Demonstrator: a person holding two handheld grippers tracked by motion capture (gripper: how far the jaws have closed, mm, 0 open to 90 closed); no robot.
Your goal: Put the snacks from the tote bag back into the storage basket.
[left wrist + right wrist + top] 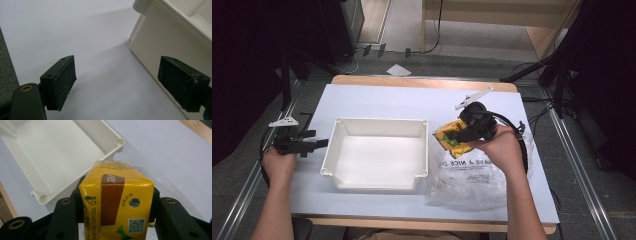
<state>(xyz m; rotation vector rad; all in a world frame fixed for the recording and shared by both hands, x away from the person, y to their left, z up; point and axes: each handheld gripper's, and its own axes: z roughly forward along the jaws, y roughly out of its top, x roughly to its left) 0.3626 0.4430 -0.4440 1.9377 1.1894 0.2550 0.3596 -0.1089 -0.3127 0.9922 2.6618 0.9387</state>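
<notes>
The high view shows the right gripper [451, 136] holding a yellow carton [451, 139] just right of the white bin [377, 152], above a clear bag [469, 180] on the counter [377, 100]. Its own view shows the jaws clamping the carton's sides. The left gripper [117, 82] is spread, empty, beside the bin's wall.

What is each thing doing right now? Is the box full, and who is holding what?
white bin: empty, upright on the table.
yellow carton: sealed, held up beside the bin.
right gripper: shut on the yellow carton.
left gripper: open, holding nothing, next to the bin's outer wall.
clear plastic bag: crumpled, lying on the table.
</notes>
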